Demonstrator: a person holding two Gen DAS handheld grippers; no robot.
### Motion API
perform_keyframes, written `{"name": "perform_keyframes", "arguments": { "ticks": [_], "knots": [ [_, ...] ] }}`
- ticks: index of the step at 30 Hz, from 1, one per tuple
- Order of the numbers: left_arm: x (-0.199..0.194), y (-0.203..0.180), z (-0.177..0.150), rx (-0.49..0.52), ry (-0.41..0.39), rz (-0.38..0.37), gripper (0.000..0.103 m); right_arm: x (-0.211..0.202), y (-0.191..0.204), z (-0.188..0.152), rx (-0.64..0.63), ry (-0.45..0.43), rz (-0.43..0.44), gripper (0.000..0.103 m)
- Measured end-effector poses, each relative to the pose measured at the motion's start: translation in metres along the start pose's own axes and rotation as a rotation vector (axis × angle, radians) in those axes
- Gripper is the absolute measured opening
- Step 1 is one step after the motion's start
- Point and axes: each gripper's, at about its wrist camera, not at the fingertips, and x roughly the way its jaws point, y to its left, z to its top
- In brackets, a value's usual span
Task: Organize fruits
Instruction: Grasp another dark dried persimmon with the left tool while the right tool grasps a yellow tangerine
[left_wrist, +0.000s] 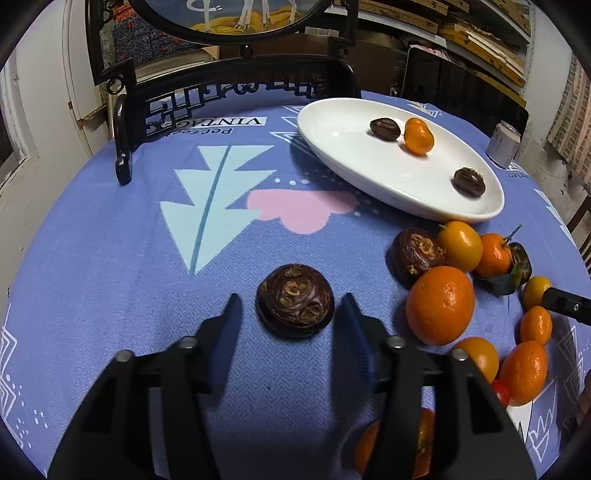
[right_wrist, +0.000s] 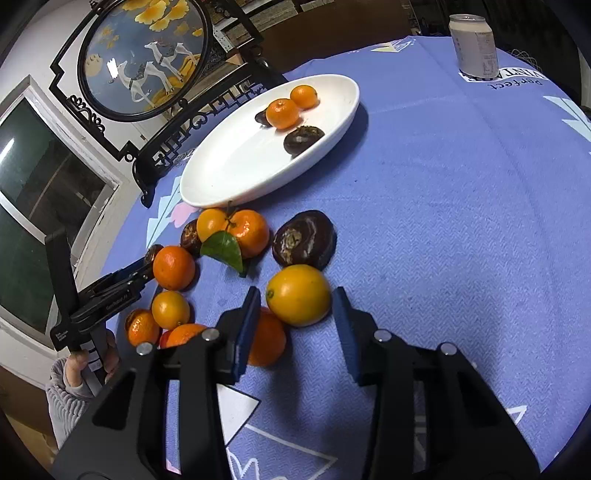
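My left gripper is open, its fingers on either side of a dark brown water chestnut on the blue cloth. My right gripper is open around a yellow-orange kumquat on the cloth. A white oval plate holds two dark chestnuts and orange fruit; it also shows in the right wrist view. A pile of several oranges, kumquats and chestnuts lies just in front of the plate, to the right of my left gripper. The same pile lies left of my right gripper.
A black carved stand with a round painted screen stands at the table's far edge behind the plate. A drink can stands at the far right. The left gripper and its hand show at the left of the right wrist view.
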Motion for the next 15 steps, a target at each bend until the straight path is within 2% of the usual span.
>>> {"name": "perform_keyframes", "arguments": {
  "ticks": [5,15],
  "knots": [
    [0.0,0.001,0.002,-0.006,-0.006,-0.009,0.042,0.003,-0.002,0.002,0.012,0.005,0.004,0.041],
    [-0.018,0.006,0.005,-0.039,-0.059,-0.029,0.041,-0.007,-0.007,0.003,0.03,-0.035,-0.011,0.038]
  ]
}}
